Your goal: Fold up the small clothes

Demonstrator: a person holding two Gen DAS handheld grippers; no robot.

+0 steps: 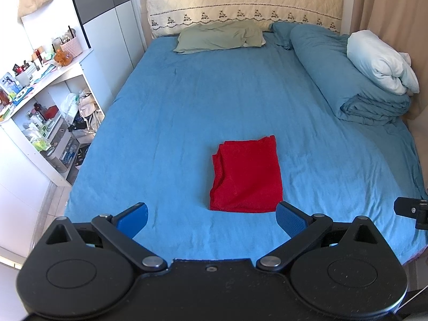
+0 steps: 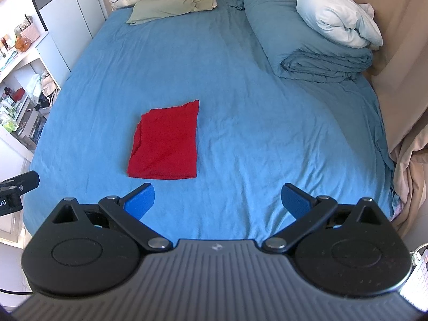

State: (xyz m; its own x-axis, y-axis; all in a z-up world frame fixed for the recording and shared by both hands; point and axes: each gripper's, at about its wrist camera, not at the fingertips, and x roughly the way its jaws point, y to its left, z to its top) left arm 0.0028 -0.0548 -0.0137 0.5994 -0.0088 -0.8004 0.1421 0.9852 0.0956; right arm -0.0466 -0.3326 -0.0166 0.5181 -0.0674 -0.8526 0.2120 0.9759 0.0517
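Folded red garment (image 1: 247,175) lying flat on the blue bedsheet (image 1: 214,93), toward the foot of the bed, layered edges showing along its left side and one far corner slightly peaked. Left gripper (image 1: 212,220) spread wide, blue pads (image 1: 133,218) well apart, gripping nothing, poised just short of the garment's near edge without touching it. Right gripper (image 2: 218,202) likewise wide open and empty-handed, sitting to the right of the red garment (image 2: 165,141), near edge of the cloth just ahead of its left pad (image 2: 140,200). Green pillow (image 1: 220,37) at the head of the bed against the quilted cream headboard (image 1: 243,2). Rolled blue duvet (image 1: 347,80) along the right side, white pillow (image 1: 379,61) resting on top of it. Cluttered white shelf unit (image 1: 45,101) beside the bed on the left.
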